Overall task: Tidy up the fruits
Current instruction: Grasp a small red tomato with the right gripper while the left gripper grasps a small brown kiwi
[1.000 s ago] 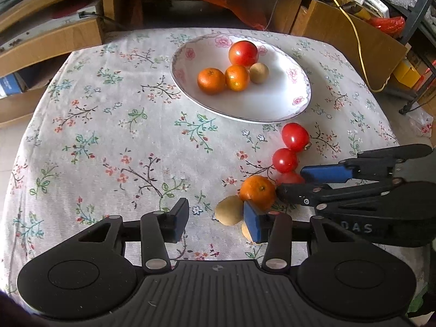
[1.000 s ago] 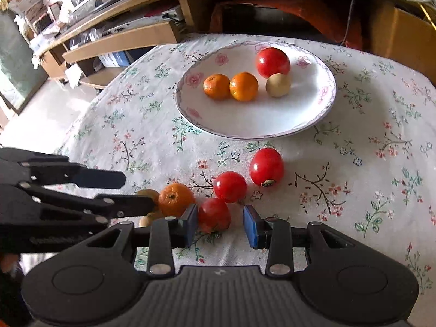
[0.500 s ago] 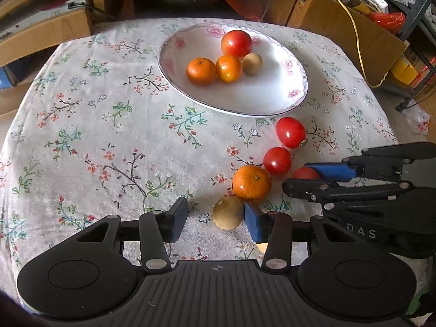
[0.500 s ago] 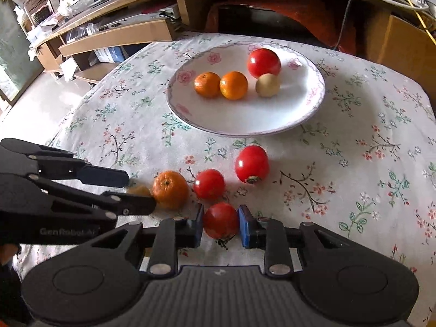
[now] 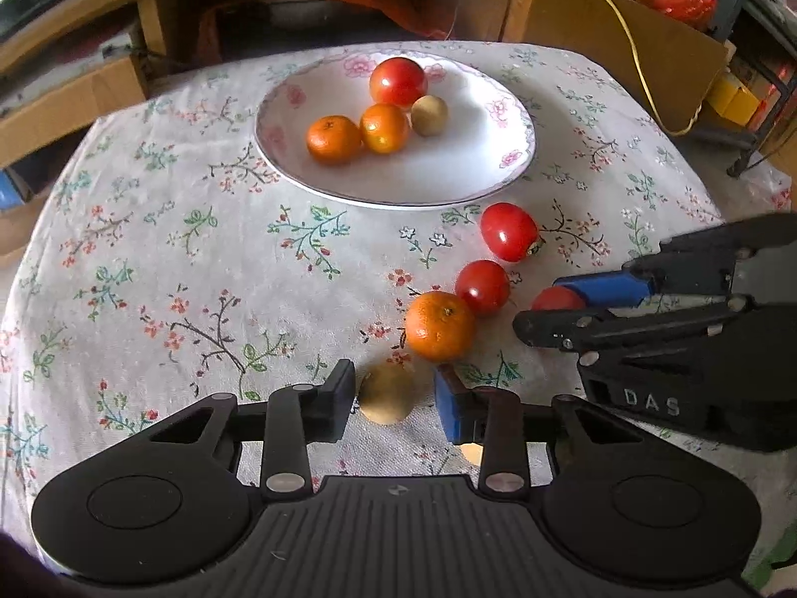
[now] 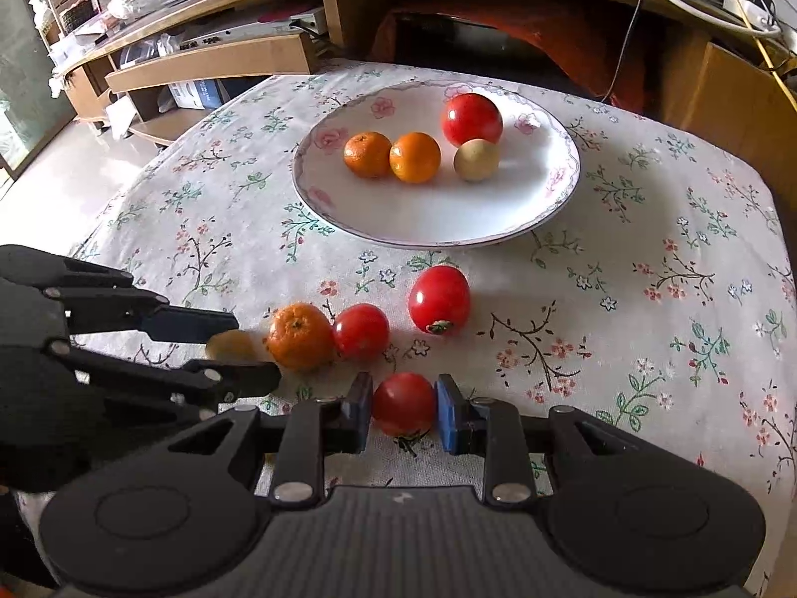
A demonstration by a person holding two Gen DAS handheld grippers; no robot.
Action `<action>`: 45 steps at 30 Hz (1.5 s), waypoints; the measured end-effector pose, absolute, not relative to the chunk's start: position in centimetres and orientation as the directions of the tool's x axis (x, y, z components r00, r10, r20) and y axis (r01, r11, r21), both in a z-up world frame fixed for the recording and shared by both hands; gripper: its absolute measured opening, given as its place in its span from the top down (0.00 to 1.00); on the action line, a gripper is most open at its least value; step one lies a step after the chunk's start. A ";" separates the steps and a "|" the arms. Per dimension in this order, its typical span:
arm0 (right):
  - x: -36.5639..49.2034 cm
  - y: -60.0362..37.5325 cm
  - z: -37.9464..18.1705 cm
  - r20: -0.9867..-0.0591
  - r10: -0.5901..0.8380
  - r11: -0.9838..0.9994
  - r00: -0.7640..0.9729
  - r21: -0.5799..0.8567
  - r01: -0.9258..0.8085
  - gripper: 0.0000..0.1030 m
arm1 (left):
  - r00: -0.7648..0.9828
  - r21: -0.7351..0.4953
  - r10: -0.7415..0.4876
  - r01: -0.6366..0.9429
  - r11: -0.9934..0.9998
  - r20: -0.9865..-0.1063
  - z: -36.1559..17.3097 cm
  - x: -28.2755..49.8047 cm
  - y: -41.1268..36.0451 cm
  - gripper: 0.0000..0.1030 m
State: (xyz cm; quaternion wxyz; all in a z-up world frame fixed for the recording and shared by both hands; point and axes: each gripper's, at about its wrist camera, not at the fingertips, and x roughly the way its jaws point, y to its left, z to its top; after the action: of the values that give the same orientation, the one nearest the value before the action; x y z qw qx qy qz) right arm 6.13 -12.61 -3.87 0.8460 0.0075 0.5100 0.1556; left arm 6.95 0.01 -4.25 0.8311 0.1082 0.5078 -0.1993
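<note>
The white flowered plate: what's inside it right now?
The white flowered plate holds two oranges, one red tomato and one small tan round fruit. Nothing covers them.

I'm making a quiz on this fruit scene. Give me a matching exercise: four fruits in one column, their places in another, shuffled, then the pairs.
Things:
1. big red tomato
2. small tomato
3. tan round fruit
4. lone orange

Places:
A. between the left tool fingers
B. on the tablecloth, touching a tomato
C. on the white plate
D. between the right tool fingers

Pairs: 1-C, 2-D, 3-A, 4-B
</note>
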 end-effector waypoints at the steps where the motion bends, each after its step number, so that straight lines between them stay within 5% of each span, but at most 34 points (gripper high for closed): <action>1: 6.1 -12.7 -3.9 -0.858 0.274 0.950 0.434 0.172 -0.260 0.72 | 0.417 -0.001 -0.213 0.454 0.891 -0.884 -4.3 6.7 -0.2 0.57; 21: 5.3 -13.1 -3.8 -0.845 0.308 0.931 0.437 0.174 -0.320 0.64 | 0.424 0.019 -0.198 0.455 0.890 -0.884 -4.3 6.5 -0.1 0.54; 45: 5.3 -13.1 -4.0 -0.848 0.269 0.937 0.457 0.121 -0.327 0.71 | 0.431 0.027 -0.195 0.457 0.889 -0.881 -4.3 6.2 0.0 0.55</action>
State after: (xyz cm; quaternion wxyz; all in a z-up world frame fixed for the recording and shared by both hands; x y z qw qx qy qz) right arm 5.32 -13.06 -4.02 0.8531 -0.0294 0.4908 0.1745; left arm 6.17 0.00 -4.30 0.8356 0.1320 0.4963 -0.1952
